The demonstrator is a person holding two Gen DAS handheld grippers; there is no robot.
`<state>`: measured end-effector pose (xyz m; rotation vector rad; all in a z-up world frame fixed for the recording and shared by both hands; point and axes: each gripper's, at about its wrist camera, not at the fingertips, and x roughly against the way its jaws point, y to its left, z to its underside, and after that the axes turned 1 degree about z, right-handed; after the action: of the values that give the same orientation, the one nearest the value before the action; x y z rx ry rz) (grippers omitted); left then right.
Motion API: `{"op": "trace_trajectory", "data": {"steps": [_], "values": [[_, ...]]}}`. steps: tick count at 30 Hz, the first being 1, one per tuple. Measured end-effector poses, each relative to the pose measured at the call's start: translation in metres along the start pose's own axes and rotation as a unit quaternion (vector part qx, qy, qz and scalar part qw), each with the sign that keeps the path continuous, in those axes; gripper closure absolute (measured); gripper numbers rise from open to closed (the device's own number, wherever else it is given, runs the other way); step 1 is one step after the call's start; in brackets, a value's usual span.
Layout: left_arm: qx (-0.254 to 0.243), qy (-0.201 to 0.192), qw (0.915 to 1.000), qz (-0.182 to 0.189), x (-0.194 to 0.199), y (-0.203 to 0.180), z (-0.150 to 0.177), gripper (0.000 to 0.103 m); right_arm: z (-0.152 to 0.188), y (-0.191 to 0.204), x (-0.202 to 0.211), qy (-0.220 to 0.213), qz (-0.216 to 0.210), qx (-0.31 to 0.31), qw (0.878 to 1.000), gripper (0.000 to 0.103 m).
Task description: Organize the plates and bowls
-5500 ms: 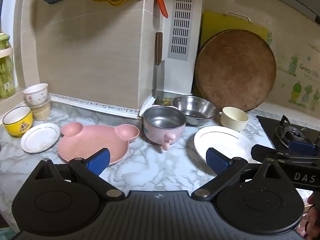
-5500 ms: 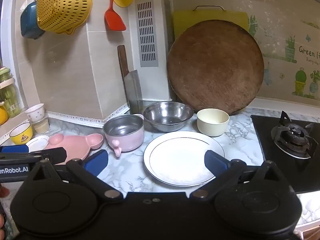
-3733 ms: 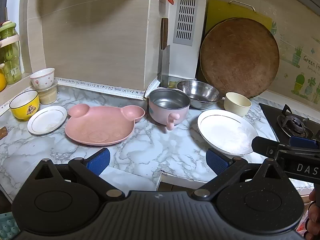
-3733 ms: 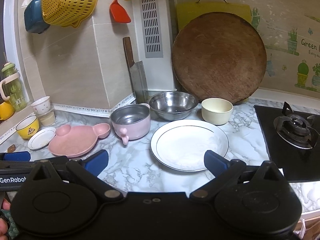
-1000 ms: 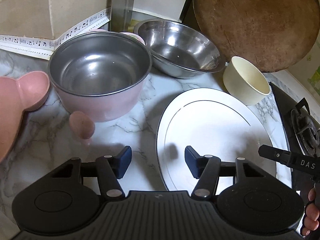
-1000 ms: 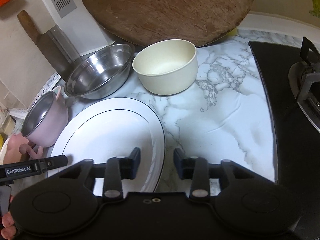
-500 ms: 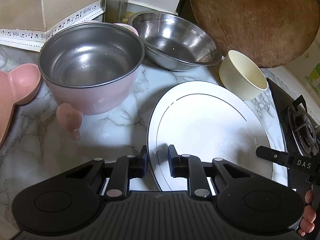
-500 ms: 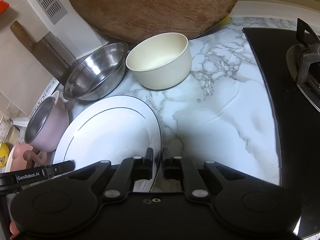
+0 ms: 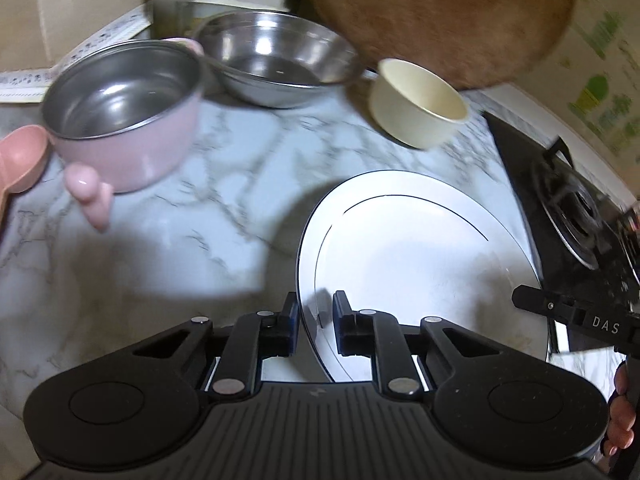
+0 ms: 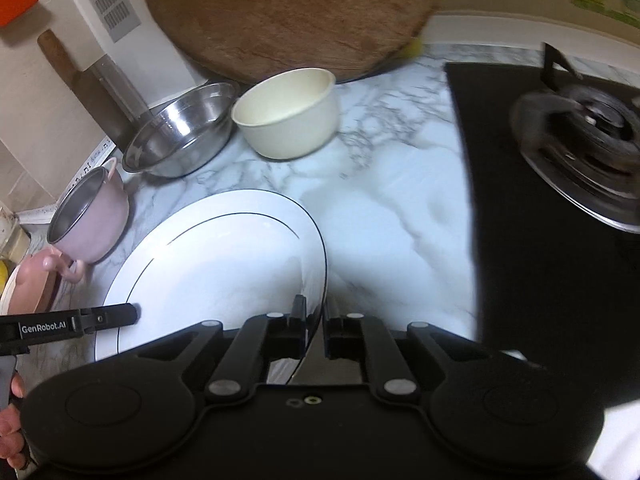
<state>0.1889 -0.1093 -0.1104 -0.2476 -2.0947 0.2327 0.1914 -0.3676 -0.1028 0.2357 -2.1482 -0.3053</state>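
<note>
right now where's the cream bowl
The cream bowl stands at the back of the marble counter, just right of the steel bowl and in front of the round wooden board.

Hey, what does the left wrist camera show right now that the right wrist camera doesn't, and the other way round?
Only the left wrist view shows the left tool gripping the white plate at its left rim. Only the right wrist view shows the cleaver, the orange spatula, and the right tool on the plate's right rim. Both show the plate, pink pot, steel bowl, cream bowl and stove burner.
</note>
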Motion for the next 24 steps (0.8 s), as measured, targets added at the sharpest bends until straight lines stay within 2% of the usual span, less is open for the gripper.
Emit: {"op": "trace_trajectory", "data": {"steps": [7, 16, 24], "values": [[-0.042, 0.004, 0.9989, 0.019, -0.001, -0.022, 0.013, 0.087, 0.022, -0.020, 0.025, -0.007, 0.019, -0.011, 1.000, 0.094], [-0.080, 0.013, 0.9961, 0.033, -0.005, -0.038, 0.026, 0.087, 0.033, -0.033, 0.033, -0.010, 0.046, -0.023, 0.999, 0.093], [-0.074, 0.013, 0.9963, 0.040, -0.005, -0.031, 0.025, 0.086, 0.037, -0.029, 0.034, -0.014, 0.064, -0.027, 0.997, 0.090]]}}
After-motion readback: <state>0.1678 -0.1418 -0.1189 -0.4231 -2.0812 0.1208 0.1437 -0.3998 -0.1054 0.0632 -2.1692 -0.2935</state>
